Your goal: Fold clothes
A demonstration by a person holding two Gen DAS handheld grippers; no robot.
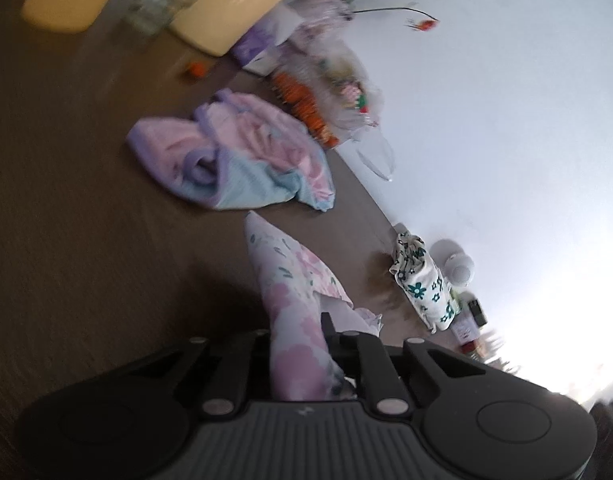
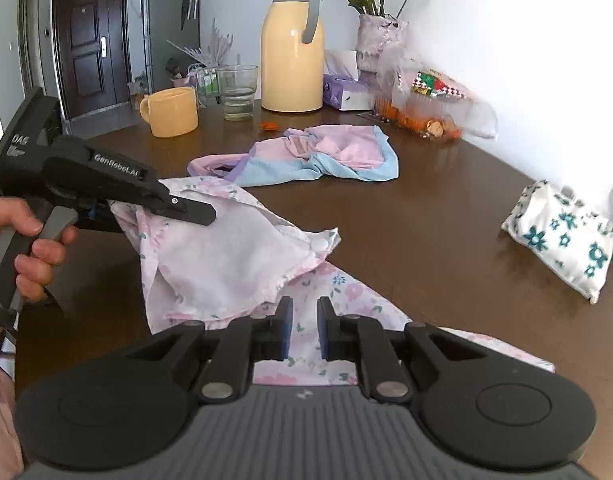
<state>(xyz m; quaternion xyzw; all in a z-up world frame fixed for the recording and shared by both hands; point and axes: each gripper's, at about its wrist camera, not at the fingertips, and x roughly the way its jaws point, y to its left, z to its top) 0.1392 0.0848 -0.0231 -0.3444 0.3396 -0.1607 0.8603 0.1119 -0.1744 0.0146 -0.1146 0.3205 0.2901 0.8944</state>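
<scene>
A pale pink floral garment [image 2: 226, 256] lies rumpled on the dark wooden table [image 2: 426, 216]. My left gripper [image 2: 202, 214], held in a person's hand [image 2: 30, 248], is shut on one lifted edge of it. In the left wrist view the same floral cloth [image 1: 282, 272] runs up between the fingers of the left gripper [image 1: 298, 332]. My right gripper [image 2: 305, 308] hovers over the garment's near part. Its blue pads stand a little apart, with cloth below them but not pinched. A pink, purple and blue garment [image 2: 326, 156] [image 1: 242, 152] lies crumpled further back.
A folded white cloth with teal flowers [image 2: 566, 240] [image 1: 422, 284] sits by the wall at right. Along the back stand a yellow mug [image 2: 172, 112], a glass [image 2: 237, 92], a yellow thermos [image 2: 292, 56], a tissue box [image 2: 344, 94], a flower vase [image 2: 380, 40] and a plastic snack bag [image 2: 434, 104].
</scene>
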